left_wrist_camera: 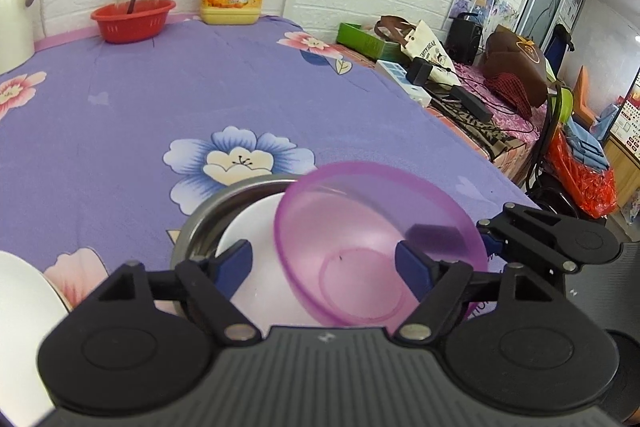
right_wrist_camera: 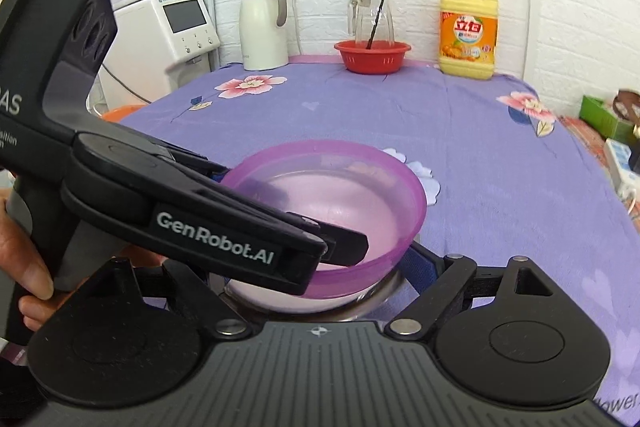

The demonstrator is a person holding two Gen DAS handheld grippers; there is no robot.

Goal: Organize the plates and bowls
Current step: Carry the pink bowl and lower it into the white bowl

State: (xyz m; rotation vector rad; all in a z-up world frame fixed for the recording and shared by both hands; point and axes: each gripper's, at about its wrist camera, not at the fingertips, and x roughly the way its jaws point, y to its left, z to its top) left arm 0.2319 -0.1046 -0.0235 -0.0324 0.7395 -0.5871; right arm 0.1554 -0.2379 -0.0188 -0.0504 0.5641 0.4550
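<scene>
On the purple floral cloth [right_wrist_camera: 460,131], purple bowl [right_wrist_camera: 332,203] sits nested in white bowl [left_wrist_camera: 256,247] inside steel bowl [left_wrist_camera: 200,223], apparently for stacking. Left gripper [left_wrist_camera: 324,263] jaws stand apart straddling its rim, pads clear. Right gripper [right_wrist_camera: 320,279]: spread uncertain, one finger hidden.

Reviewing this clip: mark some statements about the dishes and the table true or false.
1. The purple bowl rests on a white dish inside a metal basin. True.
2. The detergent bottle stands inside the red basket. False: it stands on the cloth, apart from the basket.
3. One finger of the left tool reaches inside the purple bowl. True.
4. The tablecloth is plain green. False: it is purple with flowers.
</scene>
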